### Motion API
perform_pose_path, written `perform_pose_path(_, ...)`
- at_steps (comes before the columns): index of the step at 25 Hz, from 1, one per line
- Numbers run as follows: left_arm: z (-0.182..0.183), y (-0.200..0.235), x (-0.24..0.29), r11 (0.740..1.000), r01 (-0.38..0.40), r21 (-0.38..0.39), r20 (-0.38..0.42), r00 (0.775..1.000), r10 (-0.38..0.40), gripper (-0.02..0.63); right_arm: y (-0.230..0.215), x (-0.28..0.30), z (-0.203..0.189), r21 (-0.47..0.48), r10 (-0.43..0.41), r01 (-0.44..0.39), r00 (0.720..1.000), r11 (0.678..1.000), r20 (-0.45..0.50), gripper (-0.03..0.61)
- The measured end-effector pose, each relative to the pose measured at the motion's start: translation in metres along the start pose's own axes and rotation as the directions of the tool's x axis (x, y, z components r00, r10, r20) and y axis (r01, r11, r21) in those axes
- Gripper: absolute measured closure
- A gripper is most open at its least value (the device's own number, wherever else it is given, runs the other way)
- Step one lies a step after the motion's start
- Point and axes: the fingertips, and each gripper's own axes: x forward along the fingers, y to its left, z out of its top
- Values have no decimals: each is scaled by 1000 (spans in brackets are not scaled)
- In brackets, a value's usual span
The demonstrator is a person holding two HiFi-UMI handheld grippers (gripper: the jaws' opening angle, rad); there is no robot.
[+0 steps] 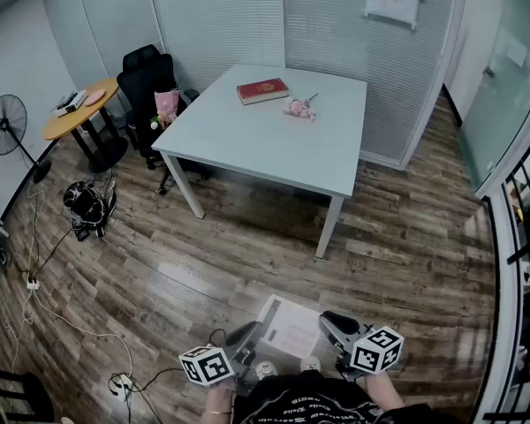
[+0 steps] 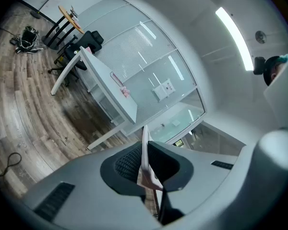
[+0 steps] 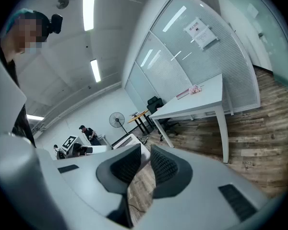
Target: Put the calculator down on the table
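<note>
The calculator (image 1: 290, 325) hangs low in front of the person, above the wood floor (image 1: 177, 263) and well short of the table (image 1: 274, 144). It lies nearly flat between the two grippers, face up, probably so that it can go down level without flipping. The left gripper (image 1: 247, 334) is clenched on its left edge: in the left gripper view the calculator (image 2: 145, 152) stands edge-on as a thin pale strip squeezed between the dark pads. The right gripper (image 1: 329, 325) meets the opposite edge. Its jaws stand slightly apart with bare floor showing low in the gap, but the calculator's corner (image 3: 130, 143) fills the gap at the tips, so it looks to be pinching too. A hold on both sides keeps so thin a thing from drooping or twisting. On the far part of the table lie a red book (image 1: 262, 90) and a small pink bunch (image 1: 299, 108). The near part offers room, and I judge the carry across the floor is yet to be made.
</note>
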Motion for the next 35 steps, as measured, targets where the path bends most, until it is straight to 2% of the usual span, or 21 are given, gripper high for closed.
perform_pose_path(15,3,-4,0,1000,9,24,-4,1000,-9,561,2,-5,1,-26,-37,37,999,999,15,507)
perform_pose_path(28,14,31,-38,999,21,33,-28,999,-20,561,30,29,-25,56,-85,80,992,995,94,505)
perform_pose_path(35,24,40,-34,1000,3,18,-36,999,-2,561,25,44,-21,84,-91,85,994,993,68,506)
